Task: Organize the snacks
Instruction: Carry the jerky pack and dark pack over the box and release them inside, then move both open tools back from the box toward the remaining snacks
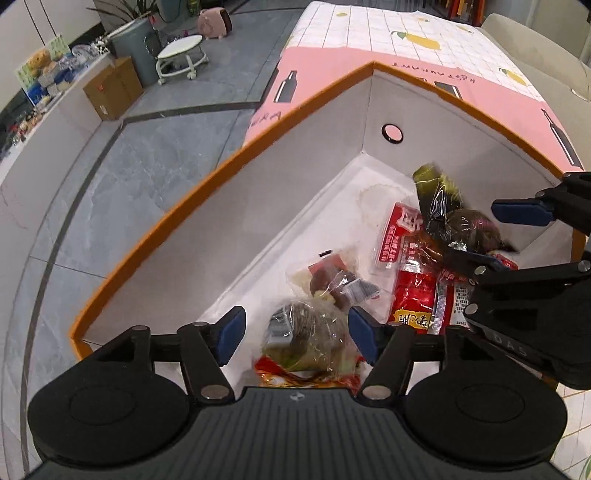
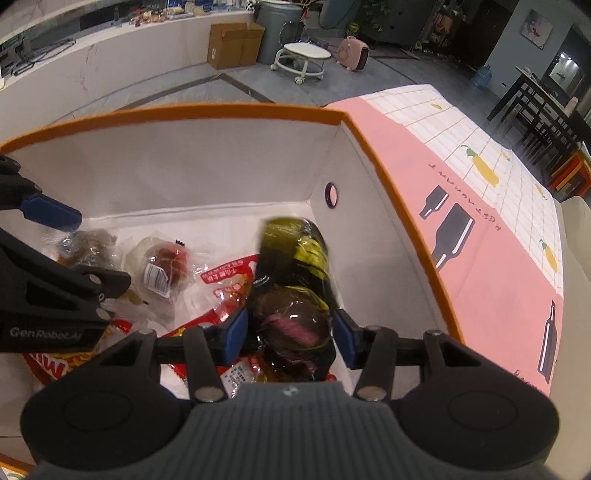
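Observation:
An orange-rimmed white box (image 1: pixel 229 162) (image 2: pixel 207 110) holds several wrapped snacks. My left gripper (image 1: pixel 295 334) is open inside the box, its blue pads either side of a clear greenish snack pack (image 1: pixel 306 332). A round reddish-brown pastry pack (image 1: pixel 332 280) (image 2: pixel 164 269) lies beyond it, next to red sachets (image 1: pixel 413 288) (image 2: pixel 225 275). My right gripper (image 2: pixel 290 332) is open with a dark green-and-yellow wrapped snack (image 2: pixel 295 277) (image 1: pixel 454 218) between its pads, tilted as if loose. The right gripper also shows in the left wrist view (image 1: pixel 491 240).
The box stands on a pink cloth with bottle prints (image 2: pixel 480 258) over a white checked tablecloth (image 1: pixel 406 33). Beyond the table edge are grey floor tiles, a cardboard carton (image 2: pixel 234 44), a white rolling stool (image 2: pixel 303 59) and a grey bin (image 2: pixel 277 22).

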The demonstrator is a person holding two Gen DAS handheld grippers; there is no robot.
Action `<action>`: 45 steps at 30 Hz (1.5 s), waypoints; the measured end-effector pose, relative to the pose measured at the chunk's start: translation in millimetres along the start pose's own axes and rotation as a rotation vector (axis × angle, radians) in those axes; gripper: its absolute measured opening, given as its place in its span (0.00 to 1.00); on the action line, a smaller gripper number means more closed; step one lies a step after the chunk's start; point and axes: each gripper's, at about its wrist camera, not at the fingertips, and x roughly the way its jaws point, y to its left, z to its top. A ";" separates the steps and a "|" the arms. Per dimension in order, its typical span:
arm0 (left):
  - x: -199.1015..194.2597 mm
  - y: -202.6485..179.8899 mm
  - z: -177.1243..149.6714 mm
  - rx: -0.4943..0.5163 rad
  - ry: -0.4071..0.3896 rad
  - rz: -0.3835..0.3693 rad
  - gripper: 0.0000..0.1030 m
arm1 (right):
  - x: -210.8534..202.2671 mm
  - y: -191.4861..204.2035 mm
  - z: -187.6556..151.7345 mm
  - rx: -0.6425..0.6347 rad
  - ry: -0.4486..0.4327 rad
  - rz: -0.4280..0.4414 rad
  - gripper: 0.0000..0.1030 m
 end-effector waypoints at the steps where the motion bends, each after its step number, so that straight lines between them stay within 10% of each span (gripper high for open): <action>1: -2.3 -0.4 0.6 0.004 -0.007 0.001 0.73 | -1.6 -0.6 0.4 0.004 -0.004 -0.003 0.52; 19: -78.0 -18.7 -5.6 0.015 -0.218 0.087 0.80 | -87.4 -19.1 -17.4 0.150 -0.130 -0.008 0.88; 31: -137.8 -63.7 -44.0 0.066 -0.422 -0.061 0.80 | -166.7 -31.7 -97.1 0.305 -0.311 -0.078 0.91; 45: -111.9 -129.4 -87.3 0.164 -0.376 -0.225 0.80 | -182.0 -36.3 -206.7 0.396 -0.270 -0.112 0.91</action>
